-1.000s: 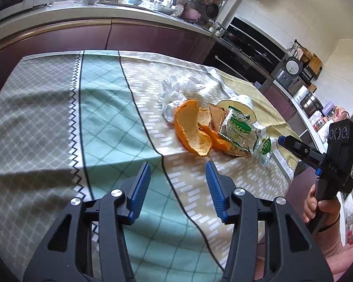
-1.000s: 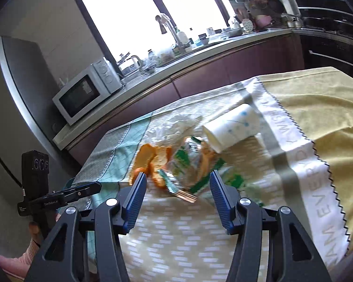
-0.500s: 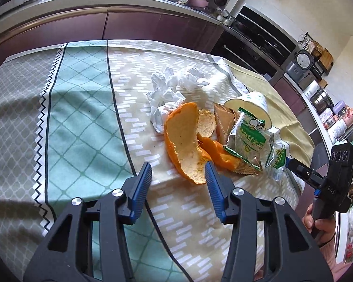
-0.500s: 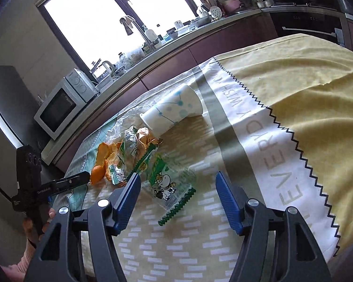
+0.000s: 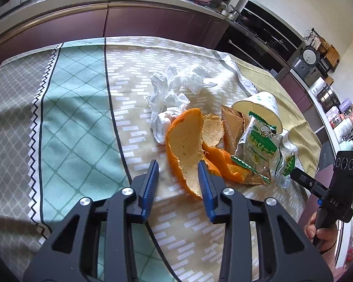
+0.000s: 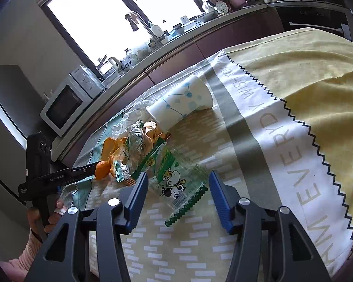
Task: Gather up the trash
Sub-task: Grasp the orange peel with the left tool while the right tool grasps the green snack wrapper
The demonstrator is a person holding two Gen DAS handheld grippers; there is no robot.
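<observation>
We see the tipped paper cup [image 5: 261, 108] empty; our left gripper [image 5: 178, 176] closes around orange peel [image 5: 183, 145], our right gripper [image 6: 178, 188] closes, cow-print wrapper [image 6: 176, 185] lying between, untouched.

The left gripper [image 5: 178, 172] points steeply down over the table and its jaws are closing; the near end of a piece of orange peel [image 5: 184, 148] lies between the blue pads. The right gripper [image 6: 178, 189] tilts down less, its jaws also closing, with a clear wrapper [image 6: 176, 183] between them. A hand [image 6: 47, 216] grips each handle.
</observation>
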